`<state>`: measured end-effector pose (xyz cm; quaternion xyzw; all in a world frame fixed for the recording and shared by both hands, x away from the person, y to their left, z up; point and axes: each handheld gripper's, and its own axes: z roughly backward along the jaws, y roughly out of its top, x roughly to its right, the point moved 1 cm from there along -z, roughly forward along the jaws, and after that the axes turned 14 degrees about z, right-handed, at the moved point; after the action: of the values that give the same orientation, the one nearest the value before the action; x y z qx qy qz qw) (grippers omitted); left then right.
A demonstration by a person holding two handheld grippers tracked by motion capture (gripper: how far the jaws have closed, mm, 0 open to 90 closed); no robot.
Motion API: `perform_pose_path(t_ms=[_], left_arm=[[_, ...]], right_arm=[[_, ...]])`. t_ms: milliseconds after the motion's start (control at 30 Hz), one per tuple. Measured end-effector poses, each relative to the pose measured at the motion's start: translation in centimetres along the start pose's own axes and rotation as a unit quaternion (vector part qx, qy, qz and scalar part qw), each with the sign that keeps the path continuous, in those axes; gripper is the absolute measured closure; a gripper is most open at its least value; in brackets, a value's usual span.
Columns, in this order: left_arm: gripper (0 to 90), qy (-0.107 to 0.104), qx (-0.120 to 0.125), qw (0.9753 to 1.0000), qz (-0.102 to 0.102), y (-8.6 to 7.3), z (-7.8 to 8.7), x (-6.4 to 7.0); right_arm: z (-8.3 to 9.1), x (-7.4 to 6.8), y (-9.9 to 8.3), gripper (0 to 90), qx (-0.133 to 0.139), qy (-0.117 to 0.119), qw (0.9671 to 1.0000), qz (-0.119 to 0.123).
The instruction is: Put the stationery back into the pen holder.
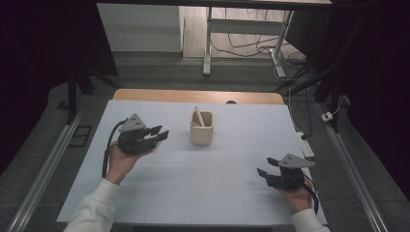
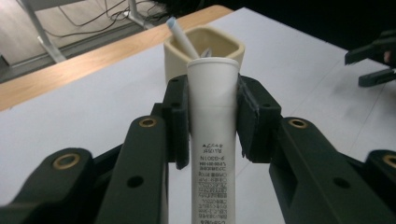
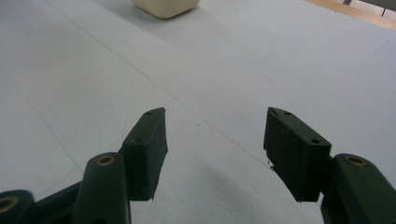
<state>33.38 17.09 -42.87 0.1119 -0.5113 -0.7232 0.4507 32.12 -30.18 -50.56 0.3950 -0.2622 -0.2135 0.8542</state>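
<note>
- The left gripper [image 1: 162, 133] is black, with a grey three-cornered plate on top and a black cable curving from its rear, on the side away from the cream cup [image 1: 201, 127].
- Seen up close in the left gripper view, its two jaws are matte black plastic blocks on thick arms, with brass-ringed pivot holes and small round screw holes.
- The right gripper [image 1: 267, 166], well apart from the cup, has the same black body, grey plate and black cable.
- Its jaws have flat pads [image 3: 148, 149] with two small holes on each tip.
- Both sleeves are white, with ribbed cuffs.
</note>
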Motion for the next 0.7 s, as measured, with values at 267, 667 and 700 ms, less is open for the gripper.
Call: perform_pose_path(t_ms=[267, 667, 700], left_arm=[[66.2, -0.006, 0.005, 1.0000, -0.001, 1.3, -1.2, 0.2], [66.2, -0.017, 0.006, 0.9998, 0.009, 2.6, -3.0, 0.2], [66.2, -0.015, 0.005, 0.9998, 0.009, 2.7, -3.2, 0.2]], right_arm=[[-0.1, 0.1, 0.0, 38.8, -0.005, 0.002, 1.0000, 0.003], [-0.1, 0.1, 0.0, 38.8, -0.004, 0.001, 1.0000, 0.003], [-0.1, 0.1, 0.0, 38.8, -0.004, 0.001, 1.0000, 0.003]])
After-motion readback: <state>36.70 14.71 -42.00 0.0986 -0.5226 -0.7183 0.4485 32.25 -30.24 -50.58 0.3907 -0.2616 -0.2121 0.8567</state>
